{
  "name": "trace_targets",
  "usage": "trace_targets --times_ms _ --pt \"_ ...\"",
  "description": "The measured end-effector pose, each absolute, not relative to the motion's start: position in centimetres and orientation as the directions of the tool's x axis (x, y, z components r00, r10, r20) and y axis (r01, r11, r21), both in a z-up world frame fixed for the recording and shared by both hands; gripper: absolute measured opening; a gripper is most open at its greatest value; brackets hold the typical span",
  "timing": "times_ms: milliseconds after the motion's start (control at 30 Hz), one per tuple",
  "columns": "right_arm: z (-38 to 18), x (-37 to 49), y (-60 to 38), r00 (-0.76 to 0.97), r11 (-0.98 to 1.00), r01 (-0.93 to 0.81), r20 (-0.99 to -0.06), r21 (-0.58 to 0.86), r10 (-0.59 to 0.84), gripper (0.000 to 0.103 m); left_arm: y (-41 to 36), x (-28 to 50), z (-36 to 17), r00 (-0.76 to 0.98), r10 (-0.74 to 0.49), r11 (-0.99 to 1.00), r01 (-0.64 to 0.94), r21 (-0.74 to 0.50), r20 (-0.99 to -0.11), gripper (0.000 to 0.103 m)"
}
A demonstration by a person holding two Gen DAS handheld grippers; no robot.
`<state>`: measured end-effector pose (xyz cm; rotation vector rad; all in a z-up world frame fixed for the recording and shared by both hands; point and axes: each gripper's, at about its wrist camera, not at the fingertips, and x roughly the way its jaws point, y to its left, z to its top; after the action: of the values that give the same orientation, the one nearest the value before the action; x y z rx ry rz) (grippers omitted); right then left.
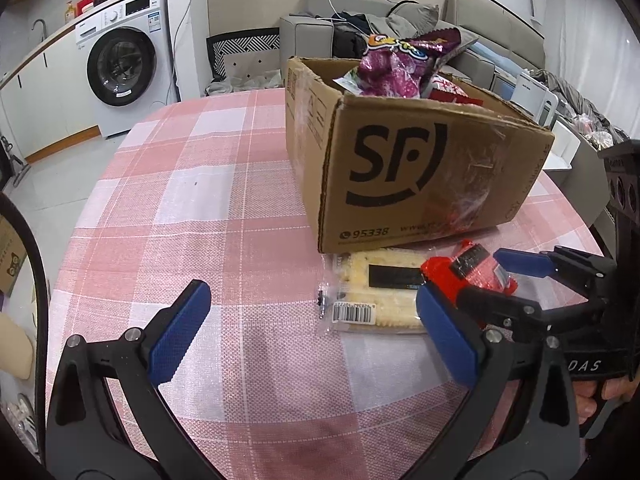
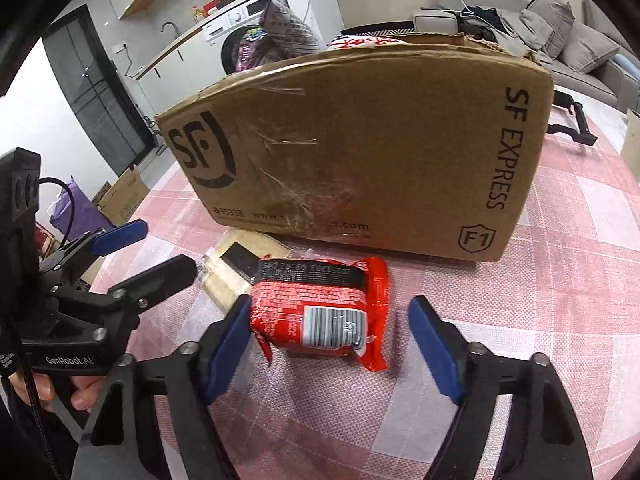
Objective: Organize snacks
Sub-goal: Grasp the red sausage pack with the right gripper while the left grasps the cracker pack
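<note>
Right fingers (image 2: 230, 338) half-open around red packet (image 2: 320, 316).

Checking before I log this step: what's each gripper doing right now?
Left gripper: open, holding nothing.
Right gripper: open around the red packet; only one pad touches it, not gripped.

White washing machine (image 1: 122, 64) stands under a counter (image 1: 44, 46) cluttered with bottles. Grey sofa (image 1: 400, 20) along the far wall, strewn with clothes and cushions. Pale tiled floor (image 1: 80, 168). Dark glazed door (image 2: 96, 88) at left.
</note>
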<state>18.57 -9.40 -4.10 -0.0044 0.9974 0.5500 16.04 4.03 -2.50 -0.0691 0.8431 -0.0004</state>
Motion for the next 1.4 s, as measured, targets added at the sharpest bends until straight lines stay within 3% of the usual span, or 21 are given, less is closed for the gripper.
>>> trace_targets --times_ms 33,333,1167,1400 --pt "-4.1 18.5 -9.3 0.415 0.862 -0.442 -0.795 0.249 0.443 0.069 3.9 16.0 -2.6 0.664 -0.027 0.998 -0.026 -0.059 -0.747 0.102" --pt "-3.5 17.4 -10.4 0.435 0.847 -0.463 -0.766 0.261 0.474 0.05 3.1 15.9 -3.1 0.654 -0.038 0.998 -0.007 -0.056 -0.755 0.102" --pt "-3.6 16.9 -12.8 0.459 0.885 -0.384 -0.777 0.263 0.43 0.049 -1.5 19.2 -5.9 0.555 -0.079 0.993 0.12 -0.014 -0.828 0.102" --pt "-3.8 16.8 -13.3 0.459 0.889 -0.38 -0.783 0.253 0.419 0.049 -1.0 19.4 -5.9 0.552 -0.088 0.993 0.115 -0.029 -0.829 0.087"
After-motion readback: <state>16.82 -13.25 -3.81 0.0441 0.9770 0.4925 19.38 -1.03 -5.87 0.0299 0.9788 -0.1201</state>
